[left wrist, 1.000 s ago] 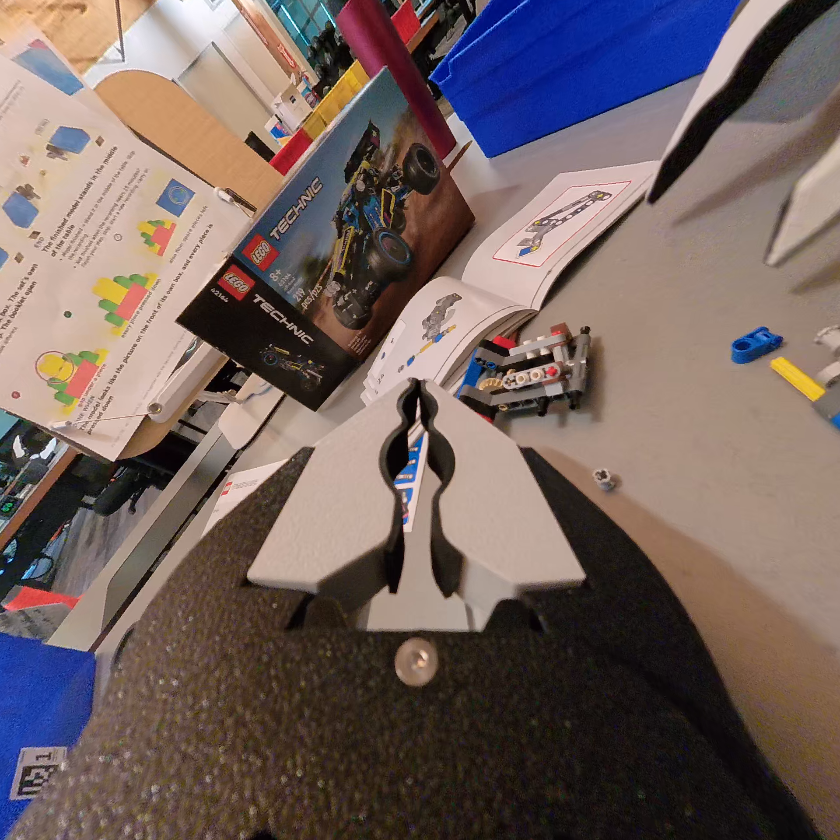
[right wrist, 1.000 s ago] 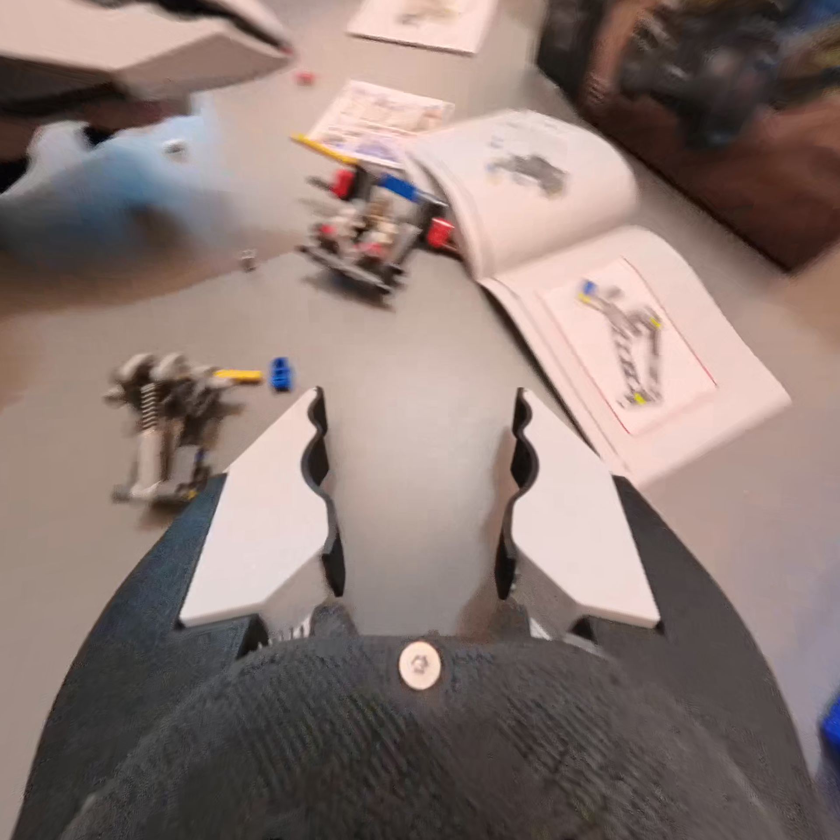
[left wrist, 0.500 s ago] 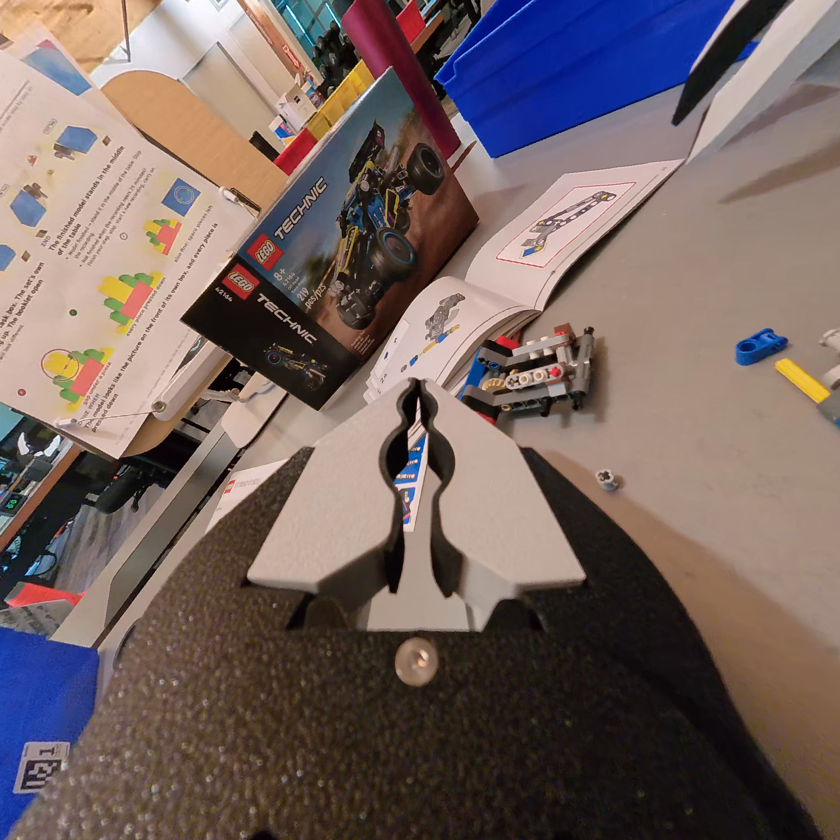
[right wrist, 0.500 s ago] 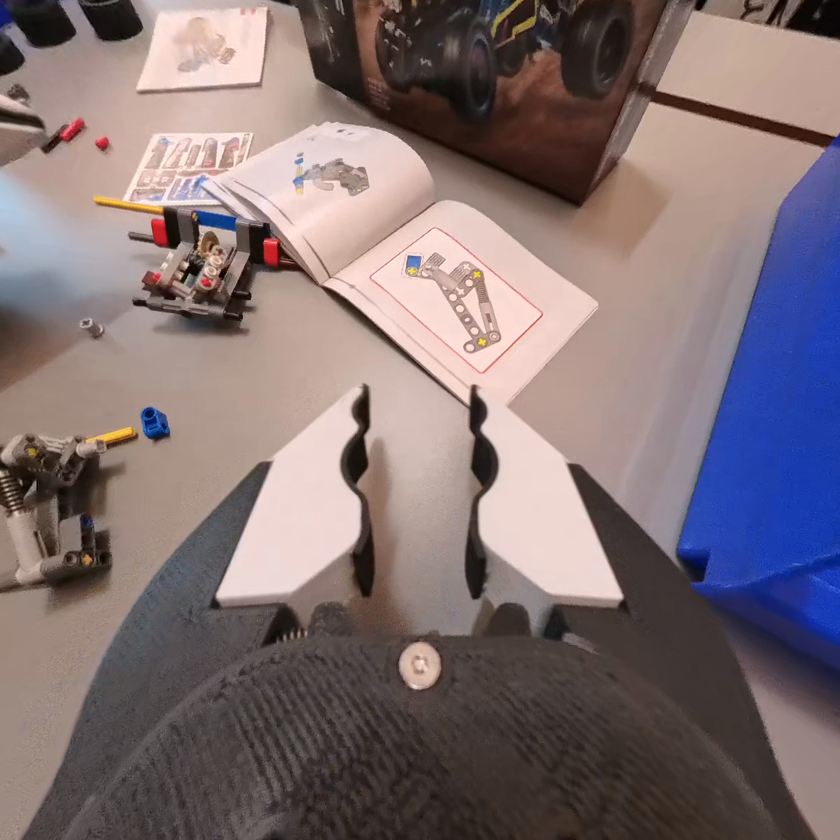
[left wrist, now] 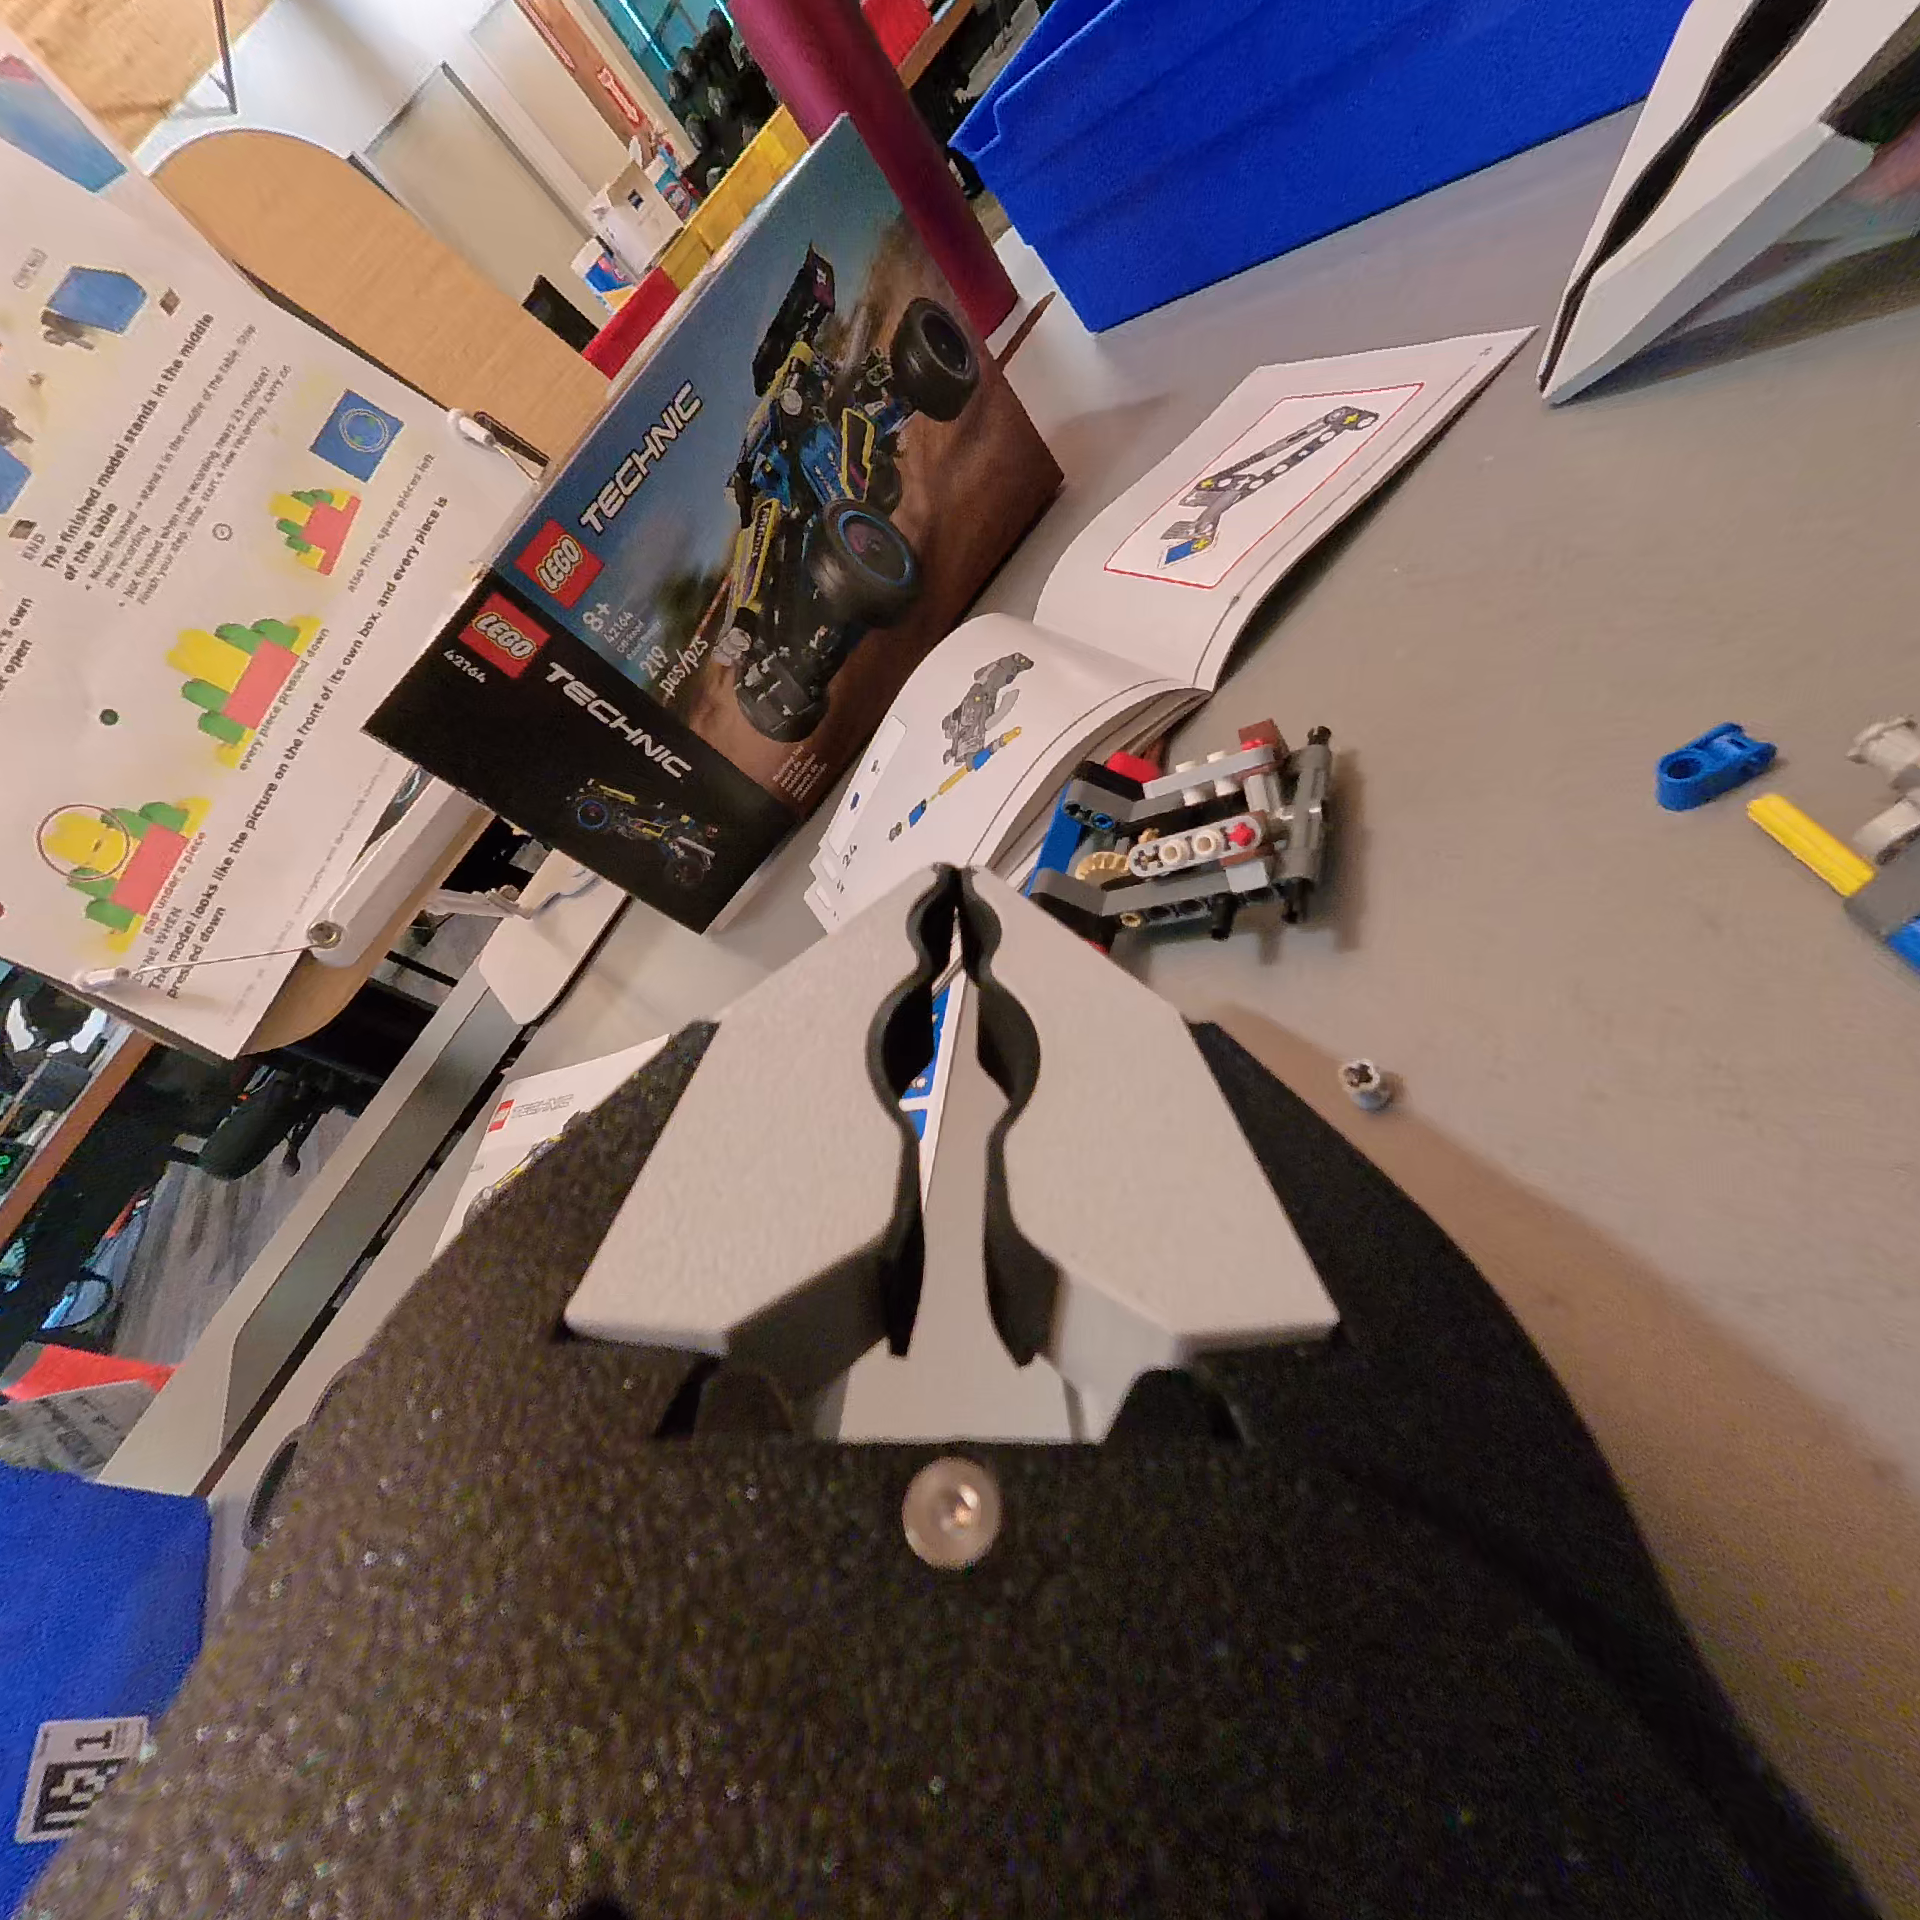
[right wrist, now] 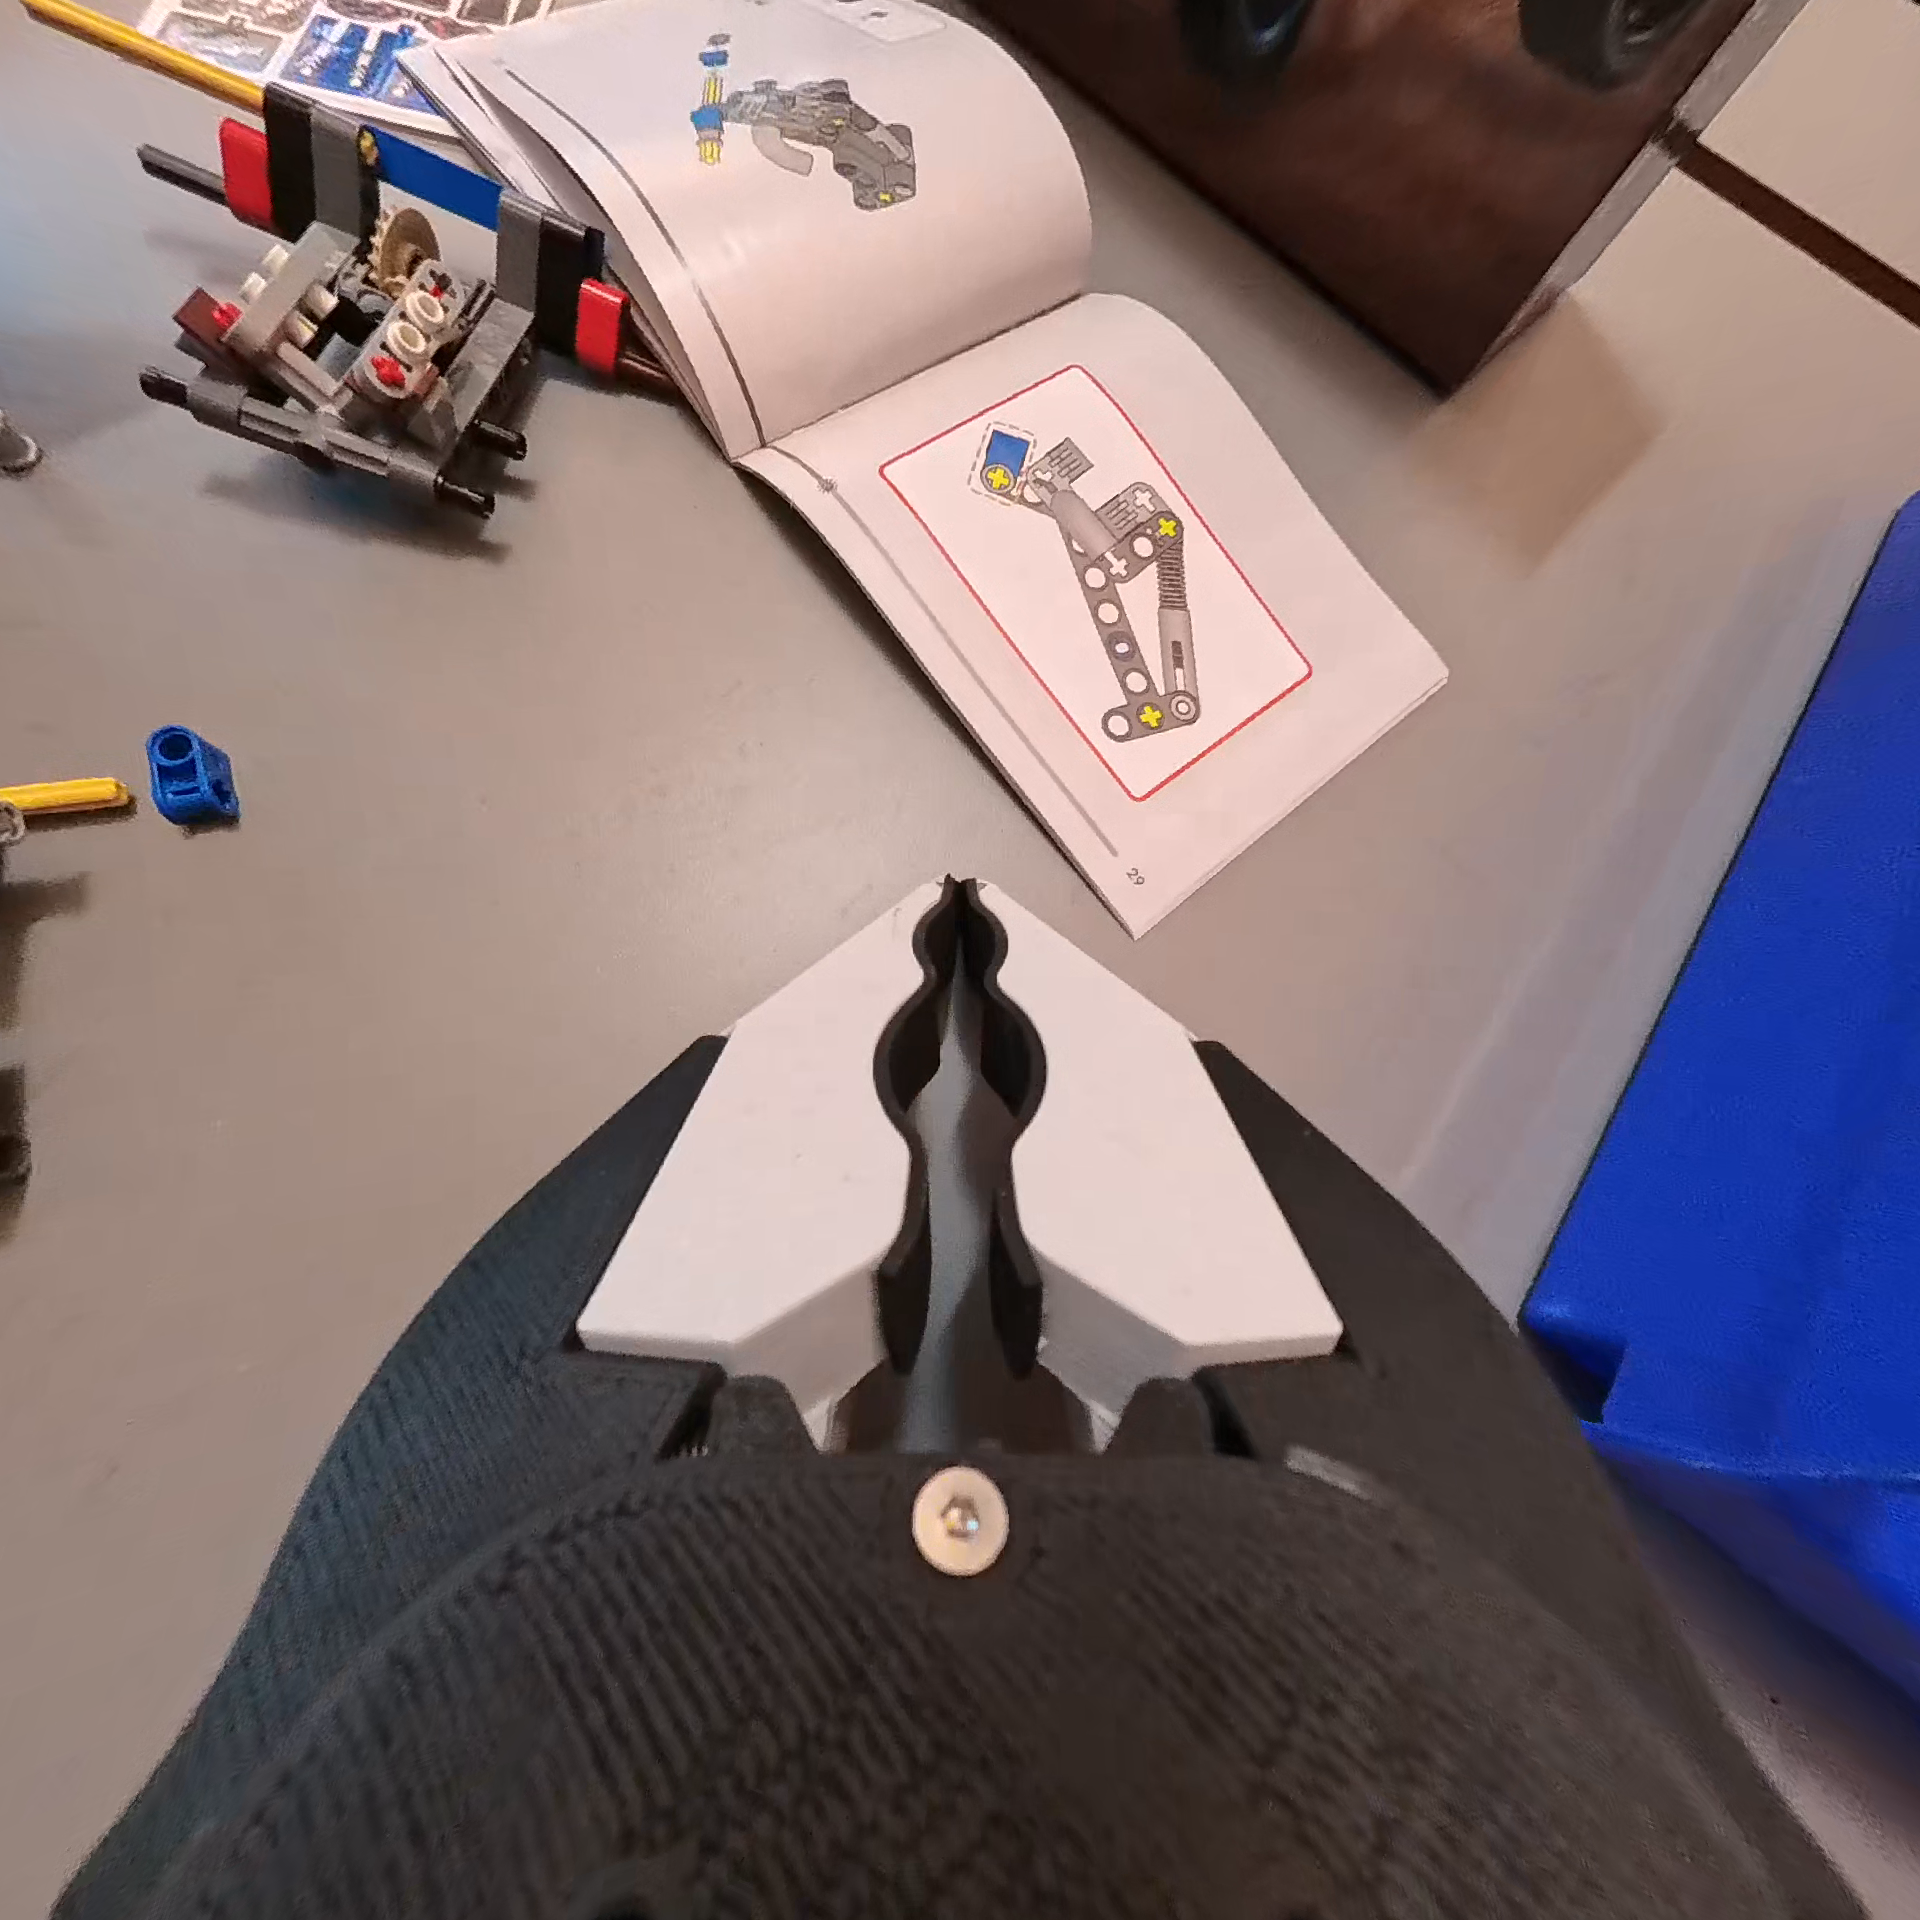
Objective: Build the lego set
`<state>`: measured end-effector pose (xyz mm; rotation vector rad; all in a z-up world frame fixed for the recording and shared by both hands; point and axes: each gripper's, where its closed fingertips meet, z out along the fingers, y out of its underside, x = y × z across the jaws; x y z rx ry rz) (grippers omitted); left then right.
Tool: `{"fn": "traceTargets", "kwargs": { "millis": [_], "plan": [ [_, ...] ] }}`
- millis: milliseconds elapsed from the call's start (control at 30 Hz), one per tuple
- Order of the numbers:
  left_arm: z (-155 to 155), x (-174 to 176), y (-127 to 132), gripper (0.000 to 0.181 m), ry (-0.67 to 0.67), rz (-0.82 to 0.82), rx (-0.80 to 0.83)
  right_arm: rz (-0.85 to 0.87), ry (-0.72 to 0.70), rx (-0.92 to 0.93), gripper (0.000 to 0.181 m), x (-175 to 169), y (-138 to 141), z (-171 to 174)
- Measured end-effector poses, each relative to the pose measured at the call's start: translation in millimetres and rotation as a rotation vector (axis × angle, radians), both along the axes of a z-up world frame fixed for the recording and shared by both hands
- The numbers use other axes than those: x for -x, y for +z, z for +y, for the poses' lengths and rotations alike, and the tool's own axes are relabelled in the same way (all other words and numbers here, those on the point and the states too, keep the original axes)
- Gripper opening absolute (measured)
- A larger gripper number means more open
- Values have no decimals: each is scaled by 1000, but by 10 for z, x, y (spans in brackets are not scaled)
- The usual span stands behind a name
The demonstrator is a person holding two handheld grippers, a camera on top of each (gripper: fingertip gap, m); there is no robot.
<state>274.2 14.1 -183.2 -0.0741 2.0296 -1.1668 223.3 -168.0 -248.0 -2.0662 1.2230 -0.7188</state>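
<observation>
A partly built grey lego assembly (left wrist: 1205,842) with red and blue parts lies on the grey table beside the open instruction booklet (left wrist: 1247,520); it also shows in the right wrist view (right wrist: 364,332). My left gripper (left wrist: 958,883) is shut and empty, hovering short of the assembly. My right gripper (right wrist: 961,888) is shut and empty, just short of the near corner of the booklet (right wrist: 1091,582). It shows in the left wrist view at the top right (left wrist: 1725,197). A blue connector (right wrist: 192,777) and a yellow axle (right wrist: 62,798) lie to the left.
The set's box (left wrist: 748,540) stands behind the booklet. A blue bin (right wrist: 1766,1091) sits at the right. A small grey bush (left wrist: 1366,1083) lies loose on the table. A printed sheet (left wrist: 156,582) hangs at the left. A sticker sheet (left wrist: 925,1081) lies under my left gripper. My hands' fingertips stand some 20 cm from each other. The blue connector (right wrist: 192,777) is about 12 cm from both grippers' fingertips. My left gripper's tips are some 12 cm from the yellow axle (right wrist: 62,798). Seen from the left wrist view (left wrist: 1806,823) as well.
My right gripper has closed from wide open to shut and swung right and forward toward the booklet. My left gripper has stayed shut and almost still.
</observation>
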Motion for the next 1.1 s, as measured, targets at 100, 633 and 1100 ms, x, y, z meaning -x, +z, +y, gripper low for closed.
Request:
{"fn": "traceTargets", "kwargs": {
  "millis": [100, 633, 1100],
  "plan": [
    [-3, 4, -3, 0, 0, 1, -2, 30, -1, -66, 0, 1, 0, 0],
    [0, 3, -7, 0, 4, 0, -5, 54, 6, -117, 0, 4, 0, 7],
    [0, -44, 93, 0, 16, -132, -36, 64, 23, -137, 0, -5, -1, 28]
  ]
}}
